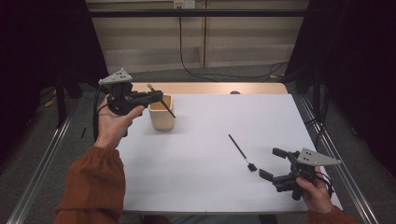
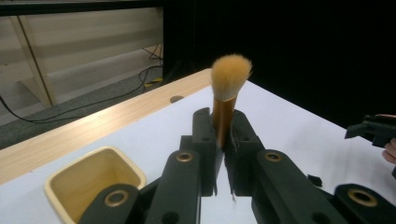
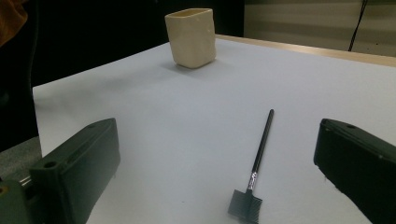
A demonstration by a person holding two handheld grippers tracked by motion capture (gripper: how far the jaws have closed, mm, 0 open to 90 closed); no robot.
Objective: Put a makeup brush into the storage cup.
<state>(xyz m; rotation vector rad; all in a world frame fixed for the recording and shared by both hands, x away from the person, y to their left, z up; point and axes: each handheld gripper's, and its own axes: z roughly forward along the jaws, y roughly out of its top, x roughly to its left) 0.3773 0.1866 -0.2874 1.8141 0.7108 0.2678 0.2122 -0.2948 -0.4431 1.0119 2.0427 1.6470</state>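
My left gripper (image 1: 158, 97) hovers just above the cream cup (image 1: 161, 116) at the table's back left. It is shut on a makeup brush (image 1: 169, 111) whose black handle slants down over the cup's mouth. In the left gripper view the jaws (image 2: 220, 126) clamp the copper ferrule, and the brush's tan bristles (image 2: 230, 77) stick up beyond them; the cup (image 2: 91, 179) sits below left. My right gripper (image 1: 271, 162) rests open at the front right. A thin black brush with a flat square head (image 1: 240, 149) lies just left of it, and in the right gripper view that thin brush (image 3: 260, 149) lies ahead between the spread jaws.
A white sheet (image 1: 210, 186) covers the table, with a wooden strip (image 1: 210, 87) along its far edge. Black cables (image 1: 196, 70) run over the floor behind. The cup (image 3: 191, 37) stands far off in the right gripper view.
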